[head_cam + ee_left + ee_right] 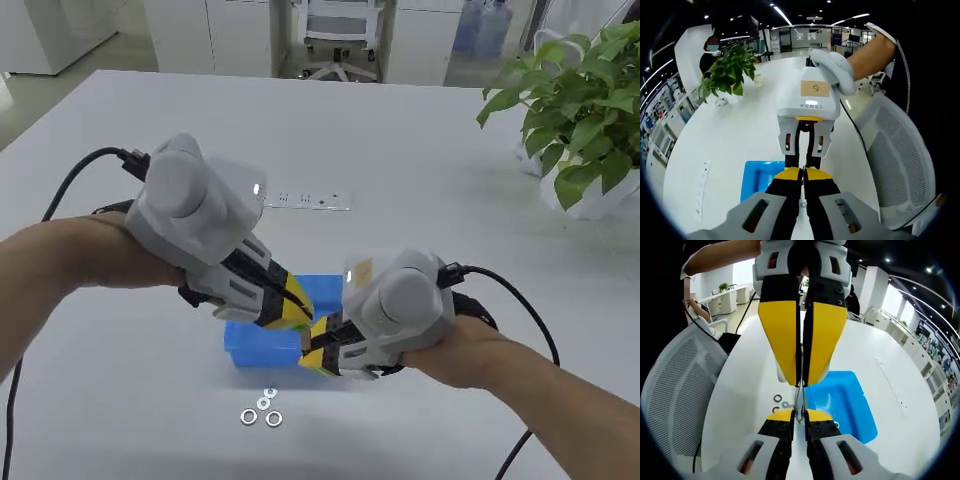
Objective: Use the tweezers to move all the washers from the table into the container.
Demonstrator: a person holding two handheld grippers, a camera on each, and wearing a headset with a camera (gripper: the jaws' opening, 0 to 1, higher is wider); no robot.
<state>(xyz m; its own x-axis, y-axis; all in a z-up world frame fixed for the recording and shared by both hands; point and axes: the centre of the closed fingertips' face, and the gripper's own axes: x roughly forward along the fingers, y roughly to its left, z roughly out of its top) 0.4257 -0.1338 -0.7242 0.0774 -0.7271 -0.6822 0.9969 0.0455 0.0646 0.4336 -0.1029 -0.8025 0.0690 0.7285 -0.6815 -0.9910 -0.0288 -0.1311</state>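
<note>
Closest to the person, on the big white table [420,150], lie a few small round silver metal washers [262,405]. They sit close together, just in front of the blue plastic box-shaped container [262,345], and are not in it. From the right gripper view the washers [781,401] lie just to the left of the container [850,400].

Above them, the two grippers meet tip to tip, over the near edge of the container. The left gripper [298,312] has yellow and black jaws, and so does the right gripper [318,345].

The right gripper [799,416] has its jaws pressed together on the thin silver metal tweezers [799,402]. The tweezers run up between the jaws of the left gripper [801,382], which are pressed together too. I cannot tell if the tweezers are pinching anything.

From the left gripper view, the left gripper [803,172] points right at the right gripper [802,161], with the container [756,180] to the left.

Farther back, a flat white power strip [305,200] is set into the table. A leafy green plant in a white pot [580,100] stands at the far right. Past the table is a white office chair [340,30].
</note>
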